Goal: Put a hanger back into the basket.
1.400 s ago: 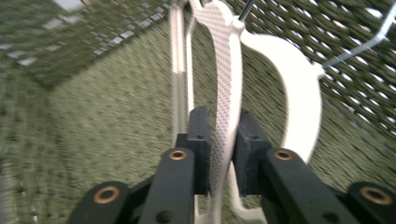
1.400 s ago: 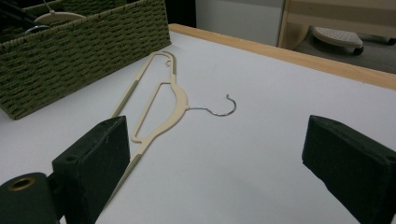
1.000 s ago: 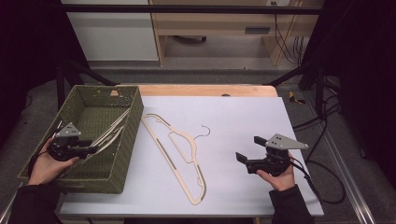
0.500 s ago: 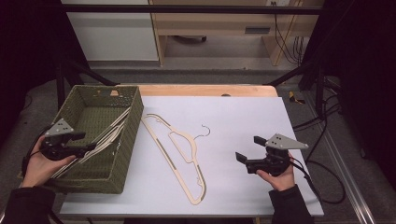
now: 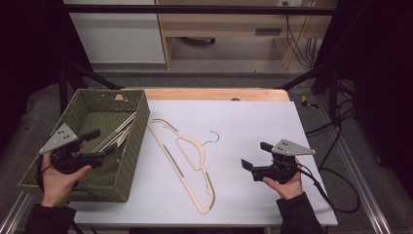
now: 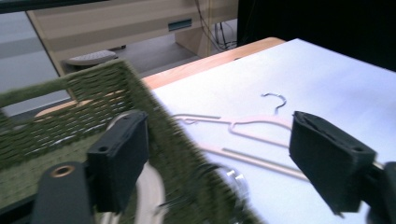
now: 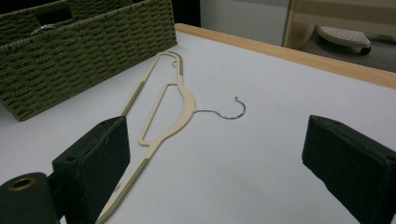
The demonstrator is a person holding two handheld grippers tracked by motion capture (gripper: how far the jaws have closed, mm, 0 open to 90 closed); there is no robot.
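Left hand (image 5: pixel 58 178): raised over the woven basket (image 5: pixel 127 158), palm under the tool.
Left gripper (image 5: pixel 104 142): jaws wide apart, holding nothing; the basket rim crosses between them.
Right hand (image 5: pixel 286 184): low over the table (image 5: pixel 253 122).
Right gripper (image 5: pixel 254 158): jaws wide apart, empty.
Hanger (image 5: pixel 187 156): beige, lying flat ahead of the right gripper, metal hook (image 7: pixel 229 112) free, just beside the basket.

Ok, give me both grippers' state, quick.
Left gripper: open, holding nothing, over the basket.
Right gripper: open, holding nothing, over the table beside the hanger.
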